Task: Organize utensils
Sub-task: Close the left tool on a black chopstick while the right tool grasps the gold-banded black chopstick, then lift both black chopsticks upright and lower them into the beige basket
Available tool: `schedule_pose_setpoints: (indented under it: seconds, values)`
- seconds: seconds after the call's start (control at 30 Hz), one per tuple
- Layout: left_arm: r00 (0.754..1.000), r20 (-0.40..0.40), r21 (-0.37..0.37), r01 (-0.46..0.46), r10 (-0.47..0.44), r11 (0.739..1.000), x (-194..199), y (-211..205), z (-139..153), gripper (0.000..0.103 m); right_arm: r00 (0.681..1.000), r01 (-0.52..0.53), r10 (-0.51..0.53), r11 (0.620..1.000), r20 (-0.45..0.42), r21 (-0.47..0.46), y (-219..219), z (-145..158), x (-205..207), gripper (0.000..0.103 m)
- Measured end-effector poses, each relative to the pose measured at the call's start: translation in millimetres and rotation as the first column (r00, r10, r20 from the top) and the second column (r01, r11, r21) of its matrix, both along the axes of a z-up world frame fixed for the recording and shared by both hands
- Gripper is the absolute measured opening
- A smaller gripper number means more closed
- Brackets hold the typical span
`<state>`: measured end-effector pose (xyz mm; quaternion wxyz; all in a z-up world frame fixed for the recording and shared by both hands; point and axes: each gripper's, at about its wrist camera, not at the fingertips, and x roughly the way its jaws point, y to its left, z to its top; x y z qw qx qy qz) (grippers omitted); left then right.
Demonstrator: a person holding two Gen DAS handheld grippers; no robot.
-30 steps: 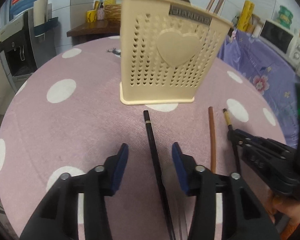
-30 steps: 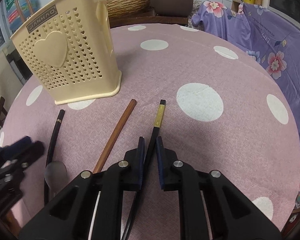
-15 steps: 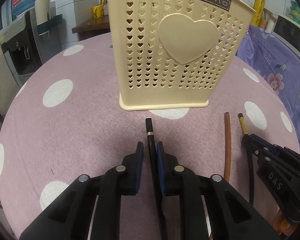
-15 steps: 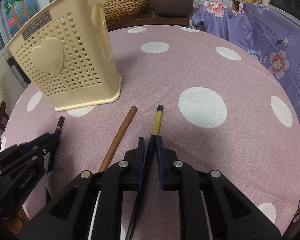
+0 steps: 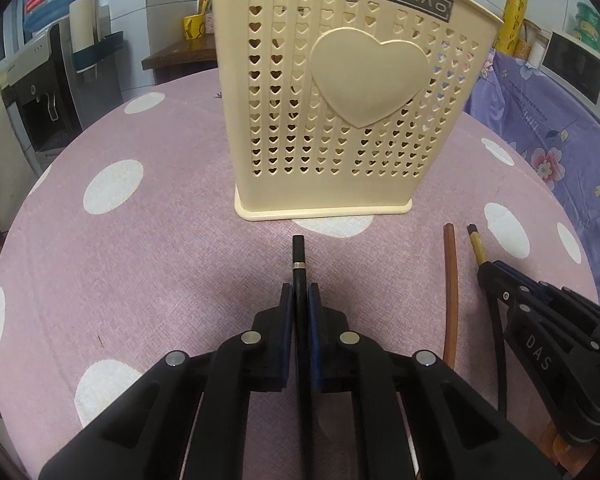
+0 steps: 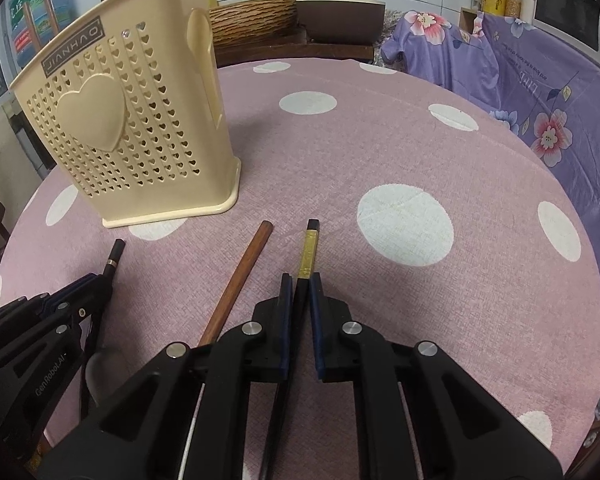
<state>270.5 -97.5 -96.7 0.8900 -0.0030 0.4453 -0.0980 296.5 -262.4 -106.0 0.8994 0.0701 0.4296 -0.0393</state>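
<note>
Your left gripper has just been closing and now pinches the black utensil with the thin gold ring, its handle lying on the cloth and its tip pointing at the foot of the holder. Your right gripper is clamped on the black chopstick with the gold band, also flat on the cloth. Between your two grips lies the brown chopstick, close beside the right one and apart from both sets of pads. The cream holder stands upright just beyond the utensil tips, with brown sticks already poking out of its top; it blocks the way straight ahead of your left gripper, while ahead of your right the table lies bare out to its far rim. The round edge curves off on your left, and on your right it meets the purple floral cloth.
</note>
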Motion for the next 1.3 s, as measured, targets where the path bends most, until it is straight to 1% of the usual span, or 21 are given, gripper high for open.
schedule_pose_setpoints:
  seconds: [0.07, 0.13, 0.27, 0.37, 0.43, 0.57, 0.63, 0.73, 0.83, 0.93, 1.0, 1.13, 1.3]
  values:
    - [1.0, -0.009, -0.017, 0.007, -0.007, 1.0, 1, 1, 1, 0.008, 1.0, 0.003, -0.003, 0.999, 0.002, 0.037, -4, 0, -1, 0.008]
    - [1.0, -0.013, -0.043, 0.007, -0.008, 0.999, 2, 4, 3, 0.008, 1.0, -0.007, 0.006, 0.999, 0.018, 0.054, -6, 3, -3, 0.008]
    - [0.999, 0.036, -0.107, 0.002, 0.002, 0.994, -7, 16, 23, 0.008, 0.997, -0.021, 0.011, 0.992, 0.078, 0.126, -15, 18, -12, 0.008]
    - [0.996, 0.091, -0.171, 0.002, 0.014, 0.985, -19, 32, 48, 0.008, 0.99, -0.041, 0.018, 0.986, 0.142, 0.163, -20, 38, -25, 0.008]
    - [0.991, 0.132, -0.199, -0.003, 0.03, 0.98, -27, 43, 64, 0.008, 0.983, -0.057, 0.02, 0.978, 0.183, 0.2, -25, 51, -33, 0.008]
    - [0.968, 0.237, -0.24, -0.021, 0.079, 0.971, -48, 69, 100, 0.008, 0.959, -0.091, 0.018, 0.964, 0.282, 0.251, -36, 85, -54, 0.008]
    - [0.956, 0.276, -0.264, -0.027, 0.102, 0.964, -57, 81, 114, 0.008, 0.942, -0.111, 0.021, 0.962, 0.335, 0.25, -39, 103, -68, 0.008]
    - [0.935, 0.327, -0.288, -0.038, 0.135, 0.957, -65, 94, 131, 0.008, 0.915, -0.133, 0.033, 0.966, 0.403, 0.223, -40, 125, -85, 0.007]
    - [0.92, 0.363, -0.287, -0.043, 0.15, 0.957, -66, 95, 139, 0.008, 0.898, -0.147, 0.045, 0.968, 0.438, 0.202, -39, 138, -91, 0.007]
    - [0.92, 0.362, -0.288, -0.04, 0.147, 0.957, -64, 93, 139, 0.008, 0.896, -0.152, 0.057, 0.971, 0.44, 0.185, -34, 144, -91, 0.007]
    - [0.917, 0.375, -0.274, -0.032, 0.137, 0.961, -65, 89, 139, 0.008, 0.895, -0.15, 0.06, 0.974, 0.441, 0.171, -30, 146, -92, 0.007]
    - [0.916, 0.38, -0.276, -0.024, 0.132, 0.961, -67, 91, 140, 0.008, 0.897, -0.151, 0.064, 0.974, 0.437, 0.169, -29, 146, -92, 0.007]
    - [0.91, 0.395, -0.277, -0.013, 0.127, 0.961, -68, 92, 146, 0.008, 0.893, -0.16, 0.077, 0.975, 0.444, 0.152, -29, 150, -92, 0.007]
